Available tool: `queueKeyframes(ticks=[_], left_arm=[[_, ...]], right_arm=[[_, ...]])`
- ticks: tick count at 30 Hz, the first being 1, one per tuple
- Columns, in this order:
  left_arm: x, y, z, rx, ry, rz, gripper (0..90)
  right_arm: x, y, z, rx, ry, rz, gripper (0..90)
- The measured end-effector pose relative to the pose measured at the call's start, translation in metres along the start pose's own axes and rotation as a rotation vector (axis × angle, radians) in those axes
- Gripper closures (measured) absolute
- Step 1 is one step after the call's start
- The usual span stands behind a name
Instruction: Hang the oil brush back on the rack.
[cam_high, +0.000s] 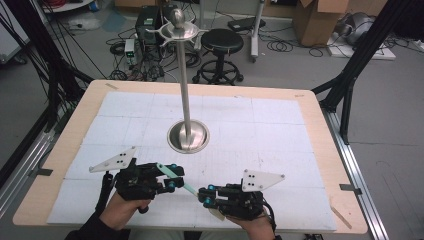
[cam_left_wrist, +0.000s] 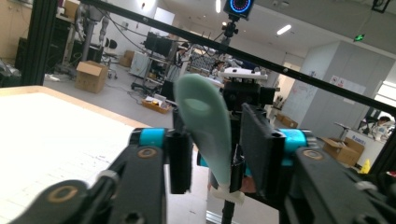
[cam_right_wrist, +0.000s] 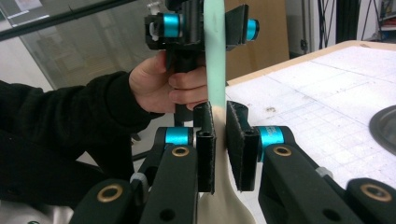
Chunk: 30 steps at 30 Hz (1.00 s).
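Observation:
A pale green spatula with a cream handle end runs between my two grippers at the table's front. My right gripper is shut on its cream handle; in the right gripper view the pads press the spatula from both sides. My left gripper stands open around the green blade. In the left gripper view the blade rises between the jaws with a small gap on its right side. The left gripper and the hand holding it also appear in the right gripper view.
A tall metal stand with a round dished base and a ringed top stands at the middle of the white-papered table. Black frame legs flank the table; a stool, cables and boxes sit on the floor beyond.

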<state>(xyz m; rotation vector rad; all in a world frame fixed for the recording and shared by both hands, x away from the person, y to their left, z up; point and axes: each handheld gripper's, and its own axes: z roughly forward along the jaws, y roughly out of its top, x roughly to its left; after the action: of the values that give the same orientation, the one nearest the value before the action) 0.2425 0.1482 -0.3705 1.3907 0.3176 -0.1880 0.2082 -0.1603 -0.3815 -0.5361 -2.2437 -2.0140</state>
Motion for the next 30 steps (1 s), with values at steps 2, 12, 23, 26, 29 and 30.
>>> queueKeyframes(ticks=[2, 12, 23, 26, 29, 30], left_arm=[[0.0, 0.0, 0.0, -0.003, 0.0, 0.001, 69.2], [-0.001, 0.003, 0.002, -0.016, -0.025, 0.006, 74.3], [-0.005, 0.006, 0.003, -0.007, -0.039, -0.006, 76.1], [-0.008, 0.01, 0.005, 0.013, -0.019, 0.008, 76.2], [-0.012, 0.018, 0.007, 0.047, 0.022, 0.031, 76.3], [-0.013, 0.021, 0.008, 0.062, 0.043, 0.035, 76.3]], right_arm=[[0.0, 0.0, 0.0, -0.008, 0.009, 0.003, 82.2], [-0.002, -0.001, 0.001, -0.018, 0.035, 0.015, 82.1], [-0.002, -0.002, 0.001, -0.022, 0.044, 0.004, 81.8], [-0.001, -0.002, 0.001, -0.026, 0.037, 0.0, 80.3], [-0.002, -0.002, 0.002, -0.027, -0.006, 0.021, 63.0], [-0.003, -0.002, 0.002, -0.026, -0.024, 0.038, 58.6]])
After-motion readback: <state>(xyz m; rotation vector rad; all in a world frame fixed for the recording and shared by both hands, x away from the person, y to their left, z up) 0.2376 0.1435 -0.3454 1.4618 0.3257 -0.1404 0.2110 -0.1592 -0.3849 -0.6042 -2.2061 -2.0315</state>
